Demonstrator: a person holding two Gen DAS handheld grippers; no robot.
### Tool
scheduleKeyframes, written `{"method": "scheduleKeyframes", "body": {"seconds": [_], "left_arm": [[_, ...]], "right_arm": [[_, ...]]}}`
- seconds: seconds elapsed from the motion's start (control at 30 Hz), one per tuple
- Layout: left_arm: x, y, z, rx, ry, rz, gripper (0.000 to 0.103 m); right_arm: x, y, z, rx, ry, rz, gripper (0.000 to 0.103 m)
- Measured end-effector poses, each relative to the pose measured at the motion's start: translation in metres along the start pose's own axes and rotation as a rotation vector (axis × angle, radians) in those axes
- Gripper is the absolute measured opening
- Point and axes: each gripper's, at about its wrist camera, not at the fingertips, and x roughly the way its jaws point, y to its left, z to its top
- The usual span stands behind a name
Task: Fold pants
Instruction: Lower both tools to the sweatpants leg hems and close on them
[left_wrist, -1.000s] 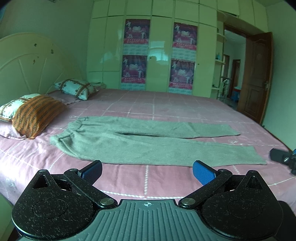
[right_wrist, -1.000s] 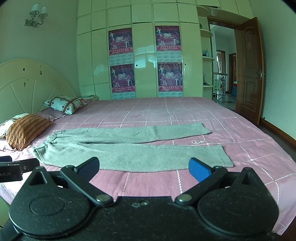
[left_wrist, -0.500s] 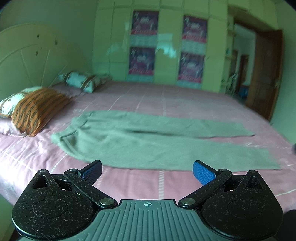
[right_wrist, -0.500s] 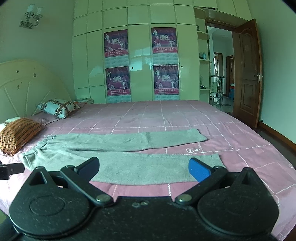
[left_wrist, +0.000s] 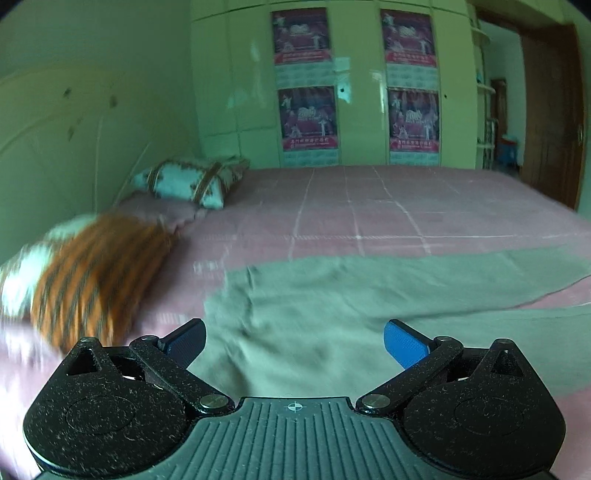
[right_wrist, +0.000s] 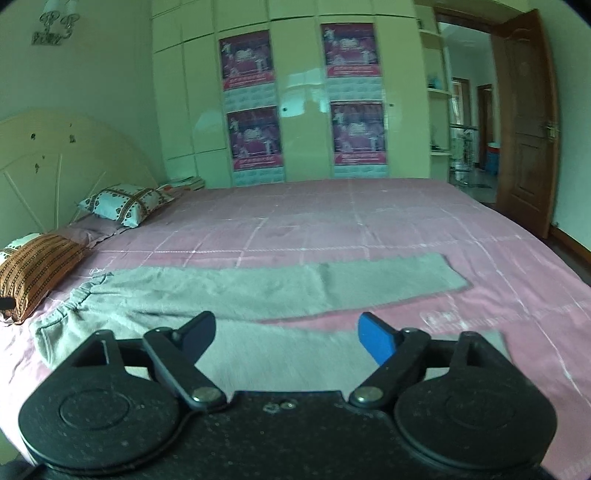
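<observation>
Big bed (right_wrist: 369, 221) with a pink grid-line sheet fills most of both views, cream headboard (right_wrist: 44, 162) at its left end. Pale green wardrobe wall (right_wrist: 299, 122) behind it carries four posters; brown wooden door (right_wrist: 528, 122) stands open at the right.

Grey pants (right_wrist: 236, 291) lie flat on the near part of the bed, waistband toward the pillows at left, legs running right and slightly spread, pink sheet showing between them. Far leg ends at a hem right of centre; near leg passes under the right tool.

Orange striped pillow (right_wrist: 33, 266) sits just left of the waistband, patterned white pillow (right_wrist: 125, 201) farther back by the headboard.

Left tool (left_wrist: 293, 339) hangs over the waist end of the pants (left_wrist: 332, 314), jaws wide but closing, nothing pinched between the blue pads. View is motion-blurred.

Right tool (right_wrist: 286, 334) hangs over the near leg, jaws also closing, narrower than the left, nothing gripped.
</observation>
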Motion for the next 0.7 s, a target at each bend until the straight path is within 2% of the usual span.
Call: {"method": "scheduleKeyframes", "body": {"seconds": [0.1, 0.23, 0.37, 0.43, 0.5, 0.57, 0.6, 0.7], "left_arm": [[0.068, 0.027, 0.020, -0.003, 0.054, -0.003, 0.083], [0.161, 0.066, 0.032, -0.151, 0.124, -0.027, 0.082], [0.242, 0.082, 0.027, -0.232, 0.156, -0.042, 0.082], [0.282, 0.085, 0.021, -0.228, 0.201, -0.028, 0.079], [0.313, 0.091, 0.013, -0.237, 0.238, -0.026, 0.066], [0.334, 0.095, 0.011, -0.233, 0.254, -0.032, 0.061], [0.343, 0.095, 0.011, -0.230, 0.260, -0.046, 0.060], [0.361, 0.090, 0.020, -0.191, 0.267, -0.061, 0.060]], "right_arm": [[0.042, 0.008, 0.025, -0.007, 0.001, 0.014, 0.076], [0.103, 0.019, 0.048, -0.044, 0.009, 0.027, 0.076], [0.180, 0.026, 0.060, -0.068, 0.067, 0.032, 0.072], [0.218, 0.025, 0.062, -0.058, 0.115, 0.043, 0.064], [0.253, 0.026, 0.060, -0.072, 0.152, 0.047, 0.056], [0.283, 0.029, 0.056, -0.095, 0.175, 0.061, 0.051], [0.294, 0.030, 0.053, -0.099, 0.186, 0.068, 0.045], [0.324, 0.031, 0.046, -0.097, 0.208, 0.089, 0.038]]}}
